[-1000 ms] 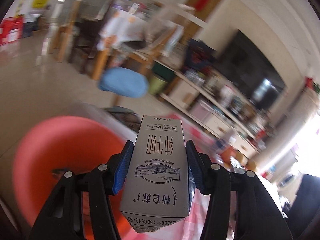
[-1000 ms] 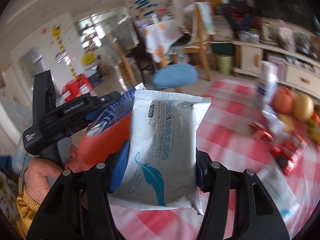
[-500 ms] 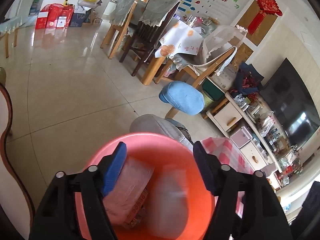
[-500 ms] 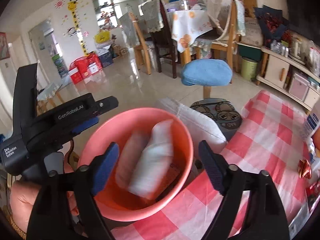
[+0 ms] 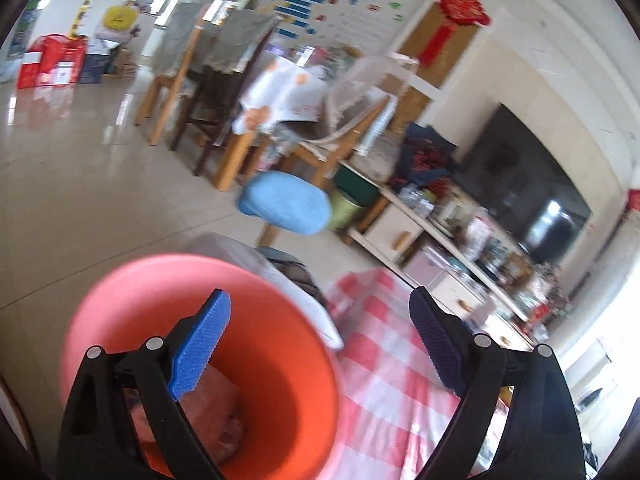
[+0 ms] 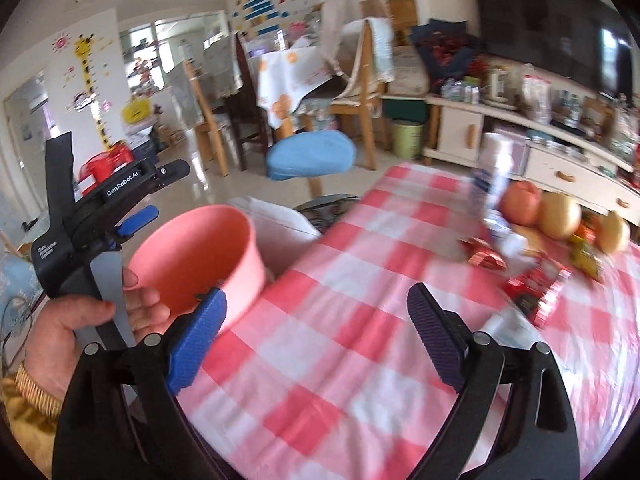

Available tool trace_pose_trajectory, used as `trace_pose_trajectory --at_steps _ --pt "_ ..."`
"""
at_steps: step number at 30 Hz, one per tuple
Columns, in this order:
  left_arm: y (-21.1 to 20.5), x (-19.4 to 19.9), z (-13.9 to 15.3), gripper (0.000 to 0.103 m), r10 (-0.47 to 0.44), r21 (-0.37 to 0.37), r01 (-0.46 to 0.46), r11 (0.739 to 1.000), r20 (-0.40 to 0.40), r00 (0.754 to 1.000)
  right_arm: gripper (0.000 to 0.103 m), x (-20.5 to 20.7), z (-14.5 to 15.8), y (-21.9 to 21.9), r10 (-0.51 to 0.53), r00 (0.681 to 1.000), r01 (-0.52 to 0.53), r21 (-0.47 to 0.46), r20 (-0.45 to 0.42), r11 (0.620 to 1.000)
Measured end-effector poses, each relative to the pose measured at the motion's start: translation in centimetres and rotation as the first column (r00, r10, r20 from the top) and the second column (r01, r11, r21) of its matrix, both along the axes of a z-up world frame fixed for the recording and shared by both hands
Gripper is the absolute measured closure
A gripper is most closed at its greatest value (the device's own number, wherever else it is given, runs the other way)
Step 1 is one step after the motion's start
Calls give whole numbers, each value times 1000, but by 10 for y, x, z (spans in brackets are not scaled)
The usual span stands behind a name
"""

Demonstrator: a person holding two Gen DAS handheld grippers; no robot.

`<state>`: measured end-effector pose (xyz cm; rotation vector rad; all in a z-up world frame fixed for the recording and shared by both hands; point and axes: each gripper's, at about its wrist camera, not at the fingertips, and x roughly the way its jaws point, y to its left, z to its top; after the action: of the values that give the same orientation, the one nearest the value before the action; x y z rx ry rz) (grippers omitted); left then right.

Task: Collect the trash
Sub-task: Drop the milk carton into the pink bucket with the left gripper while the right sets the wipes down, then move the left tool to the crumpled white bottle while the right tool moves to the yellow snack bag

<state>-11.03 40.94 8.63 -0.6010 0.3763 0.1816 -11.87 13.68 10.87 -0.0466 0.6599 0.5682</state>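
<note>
Both my grippers, left [image 5: 320,344] and right [image 6: 316,340], have just been opening and sit wide and empty above the pink bin [image 5: 160,280], which stands at the table [image 6: 360,320] edge for easy drops.

The bin [image 6: 200,256] stands just off the table's [image 6: 360,320] left edge, with packets [image 5: 216,408] inside it. A stool [image 6: 312,156] stands behind the table. Fruit [image 6: 560,212] and wrappers [image 6: 532,284] lie at the table's far right
</note>
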Motion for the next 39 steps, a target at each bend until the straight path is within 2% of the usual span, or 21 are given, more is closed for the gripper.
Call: trace_pose_trajectory --at_steps 6,12,17,24,27,31,34,37,39 --pt "-55 -15 7 12 -150 53 147 988 57 987 5 -40 11 -76 -135 988 133 34 70 991" --pt "-106 -33 6 12 -254 136 248 959 28 967 4 -56 13 -139 -249 964 241 93 88 966" --pt "-140 -50 1 12 -302 207 297 932 -10 953 4 -62 7 -179 -311 945 297 125 105 947" --pt "-184 -59 -14 12 -357 237 378 895 -125 926 4 -60 -11 -216 -329 944 321 140 39 937" --pt "-203 -59 -22 12 -370 263 423 867 -227 901 4 -58 -20 -225 -316 949 311 139 15 940" --pt "-222 -68 -37 12 -372 273 452 849 -297 879 4 -49 -37 -233 -294 954 300 129 -66 945" --pt "-237 -70 -44 12 -386 277 484 830 -340 857 4 -44 -42 -246 -315 944 327 147 -96 933" --pt "-254 -70 -49 12 -388 319 508 800 -371 844 4 -41 -44 -263 -338 935 353 185 -111 917" --pt "-262 -69 -52 12 -394 330 524 785 -387 834 4 -36 -49 -276 -380 917 397 182 -123 900"
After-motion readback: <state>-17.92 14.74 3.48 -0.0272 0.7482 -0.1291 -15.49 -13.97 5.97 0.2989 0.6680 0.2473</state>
